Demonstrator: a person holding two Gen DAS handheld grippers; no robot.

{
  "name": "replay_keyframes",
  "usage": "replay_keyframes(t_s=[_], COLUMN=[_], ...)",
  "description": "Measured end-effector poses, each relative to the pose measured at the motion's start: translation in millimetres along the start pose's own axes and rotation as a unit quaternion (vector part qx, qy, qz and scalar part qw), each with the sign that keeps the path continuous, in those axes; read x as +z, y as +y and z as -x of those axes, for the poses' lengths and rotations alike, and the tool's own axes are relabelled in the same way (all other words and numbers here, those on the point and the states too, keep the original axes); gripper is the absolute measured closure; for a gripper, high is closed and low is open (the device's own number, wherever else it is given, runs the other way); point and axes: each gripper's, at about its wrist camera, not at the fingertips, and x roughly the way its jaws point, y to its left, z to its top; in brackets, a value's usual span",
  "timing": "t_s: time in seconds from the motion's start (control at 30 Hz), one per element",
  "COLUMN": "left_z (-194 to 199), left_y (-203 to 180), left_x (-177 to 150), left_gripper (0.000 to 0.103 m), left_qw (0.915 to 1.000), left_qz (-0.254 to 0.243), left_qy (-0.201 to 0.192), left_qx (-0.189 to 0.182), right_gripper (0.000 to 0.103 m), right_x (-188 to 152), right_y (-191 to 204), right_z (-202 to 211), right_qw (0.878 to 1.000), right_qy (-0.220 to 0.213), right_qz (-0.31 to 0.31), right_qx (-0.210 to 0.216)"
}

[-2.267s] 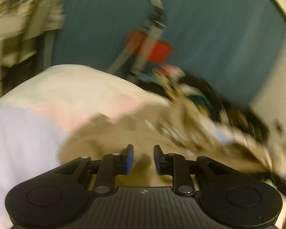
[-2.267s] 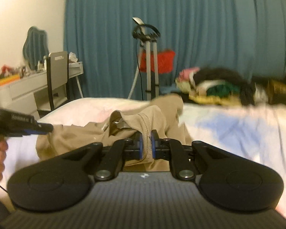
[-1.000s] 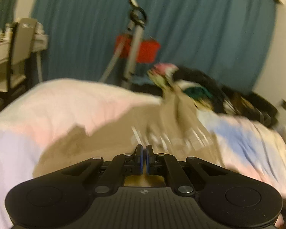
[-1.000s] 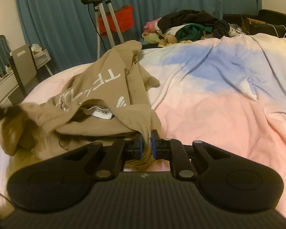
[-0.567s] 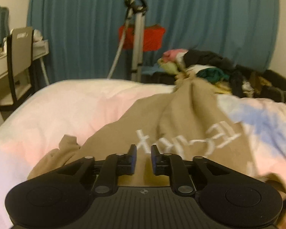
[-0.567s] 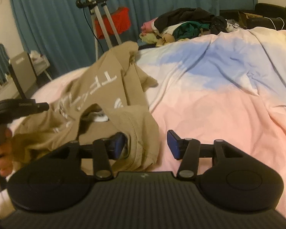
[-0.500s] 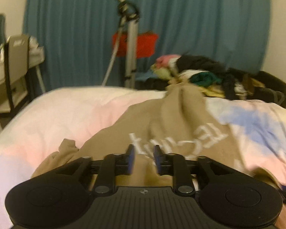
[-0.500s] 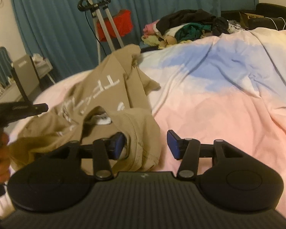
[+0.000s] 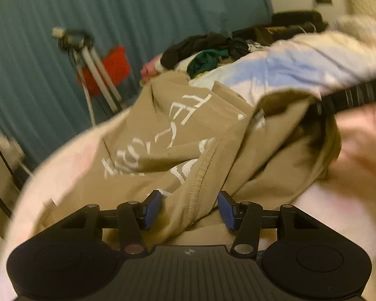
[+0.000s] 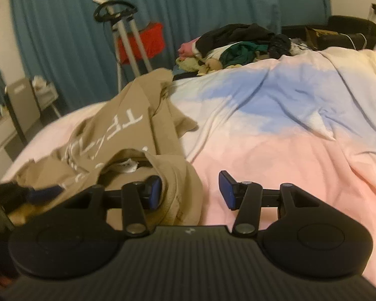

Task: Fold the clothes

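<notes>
On the pink-and-blue tie-dyed bedspread (image 10: 275,150) lies the crumpled tan cotton T-shirt with white lettering (image 10: 127,135), dropped from both grips a moment ago. The left gripper (image 9: 189,209) was clamped shut a second back; now its jaws are opening, a stitched hem lying loose between the blue pads. The right gripper (image 10: 189,192) has likewise let go and stands parted, cloth against only its left pad. So the shirt is free but still bunched (neck label showing), and folding proper probably needs a fresh grasp at hem or shoulders.
</notes>
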Motion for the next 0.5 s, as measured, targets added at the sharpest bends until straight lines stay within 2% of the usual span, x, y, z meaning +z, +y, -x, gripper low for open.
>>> replay_keyframes(t_s=[0.1, 0.13, 0.17, 0.2, 0.23, 0.3, 0.37, 0.43, 0.5], left_z=[2.4, 2.8, 3.3, 5.0, 7.7, 17.0, 32.9, 54.2, 75.7], left_y=[-23.0, -27.4, -28.7, -27.4, -23.1, -10.6, 13.4, 34.3, 54.3], left_x=[-5.8, -7.6, -8.5, -7.7, -5.8, -0.3, 10.2, 15.8, 19.9], left_gripper=[0.049, 0.053, 0.069, 0.081, 0.093, 0.094, 0.095, 0.095, 0.095], left_qw=[0.9952, 0.9926, 0.9913, 0.9915, 0.9927, 0.993, 0.9951, 0.9913, 0.9839], left_qz=[-0.077, -0.093, -0.099, -0.096, -0.088, -0.065, -0.007, 0.044, 0.087], left_qy=[-0.034, -0.044, -0.05, -0.053, -0.056, -0.076, -0.092, -0.124, -0.155], left_qx=[0.05, 0.064, 0.072, 0.07, 0.061, 0.062, 0.037, 0.008, -0.022], right_gripper=[0.052, 0.052, 0.052, 0.052, 0.052, 0.052, 0.052, 0.052, 0.052], right_x=[2.3, 2.7, 2.8, 2.7, 2.5, 1.7, 0.7, -0.2, -0.4], right_y=[1.4, 2.3, 3.0, 4.0, 4.6, 4.2, 3.4, 4.7, 9.8], right_z=[4.2, 4.9, 4.8, 4.1, 3.2, 1.1, 0.7, 2.3, 8.3], right_qw=[1.0, 1.0, 1.0, 1.0, 1.0, 1.0, 1.0, 1.0, 1.0], right_qy=[-0.021, -0.025, -0.027, -0.026, -0.023, -0.017, -0.007, 0.003, 0.011], right_qz=[0.0, 0.002, 0.003, 0.005, 0.007, 0.009, 0.009, 0.011, 0.024], right_qx=[-0.007, -0.008, -0.008, -0.01, -0.012, -0.014, -0.008, 0.003, 0.018])
